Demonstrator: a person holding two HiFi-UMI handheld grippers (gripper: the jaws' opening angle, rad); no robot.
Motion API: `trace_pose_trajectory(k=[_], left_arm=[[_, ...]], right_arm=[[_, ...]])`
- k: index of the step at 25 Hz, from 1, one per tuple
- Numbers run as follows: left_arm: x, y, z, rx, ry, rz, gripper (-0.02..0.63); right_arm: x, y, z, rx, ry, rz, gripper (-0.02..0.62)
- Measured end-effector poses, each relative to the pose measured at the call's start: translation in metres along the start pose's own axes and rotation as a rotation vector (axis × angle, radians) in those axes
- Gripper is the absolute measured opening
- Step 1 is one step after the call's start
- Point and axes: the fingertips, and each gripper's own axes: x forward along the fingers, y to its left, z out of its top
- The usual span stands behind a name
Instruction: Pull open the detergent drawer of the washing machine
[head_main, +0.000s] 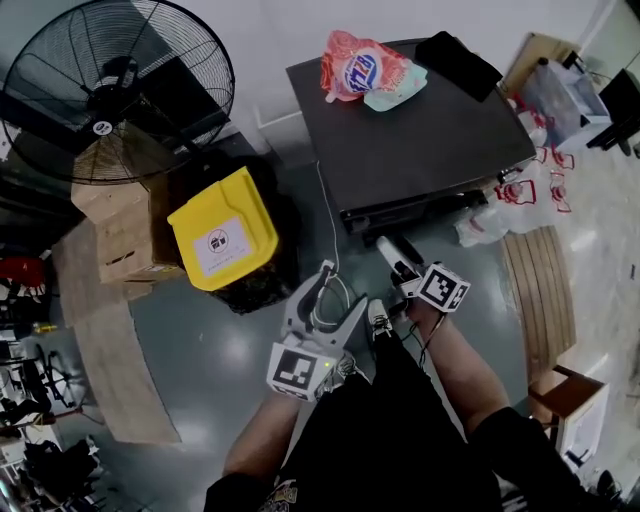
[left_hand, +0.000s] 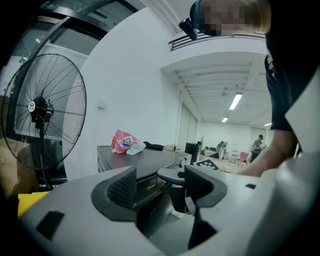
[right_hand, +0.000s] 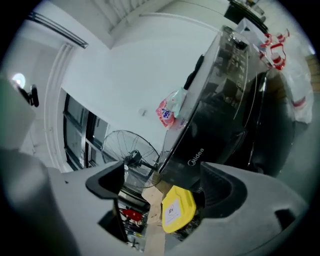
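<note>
The washing machine (head_main: 420, 130) has a matt dark grey top, and its front panel (right_hand: 220, 120) is glossy dark plastic with reflections. On the top lies a shiny, crinkled plastic detergent bag (head_main: 355, 68). The yellow bin lid (head_main: 222, 240) is smooth plastic, the boxes (head_main: 120, 225) are plain brown cardboard, and the fan (head_main: 110, 85) has a black wire-metal guard. The floor (head_main: 190, 340) is smooth, faintly glossy grey. The left tongs (left_hand: 160, 187) are matt grey plastic with ribbed dark pads (left_hand: 122, 187).
</note>
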Motion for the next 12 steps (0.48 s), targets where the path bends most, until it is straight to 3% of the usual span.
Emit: trace_pose_trajectory(k=[4,7,12], left_arm=[[0.021,0.002,-0.005,-0.004,0.003,0.008,0.275],[0.035,0.003,-0.005,-0.025,0.025,0.013,0.275],[0.056,0.007,-0.007,-0.032,0.038,0.023,0.275]], right_arm=[[0.008,-0.035,0.01,0.151,-0.032,-0.038,0.502],[0.006,-0.065,0.007,0.247,-0.015,-0.159,0.509],[0.017,-0.088,0.013,0.278,-0.007,-0.16,0.522]])
